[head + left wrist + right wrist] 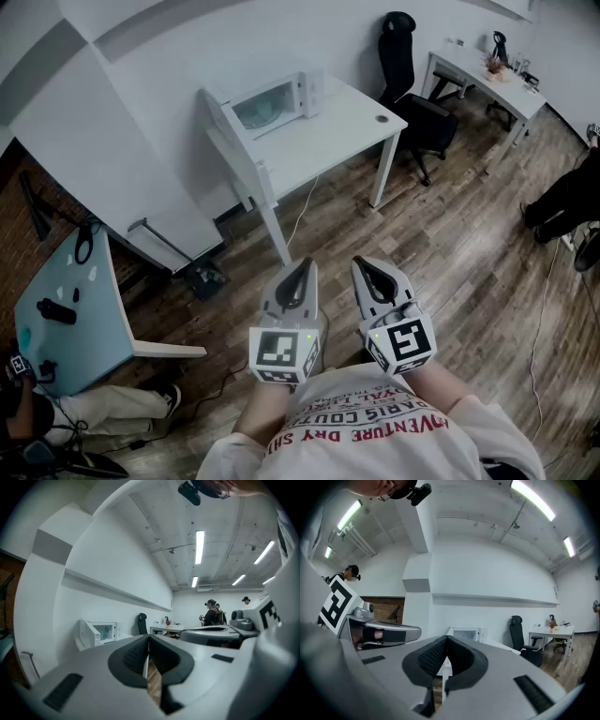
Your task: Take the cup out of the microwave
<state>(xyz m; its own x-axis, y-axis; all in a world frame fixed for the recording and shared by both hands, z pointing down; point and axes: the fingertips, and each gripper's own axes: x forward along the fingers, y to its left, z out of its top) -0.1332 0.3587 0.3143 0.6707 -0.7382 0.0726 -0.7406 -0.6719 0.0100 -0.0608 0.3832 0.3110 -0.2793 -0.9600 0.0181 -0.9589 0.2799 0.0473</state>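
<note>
A white microwave [270,103] stands at the left end of a white table [347,122] across the room; it also shows small in the left gripper view as the microwave [101,632] and in the right gripper view as the microwave [464,633]. Its door seems swung out to the left, and no cup can be made out inside. My left gripper [300,274] and right gripper [367,270] are held side by side before my chest, over the wooden floor, far from the table. The left gripper [149,640] and right gripper [446,641] are both shut and empty.
A black office chair [412,89] sits right of the table, with a second desk [483,80] behind it. A teal table [66,319] and a seated person's legs are at the lower left. Cables run across the floor. Other people [213,616] stand far off.
</note>
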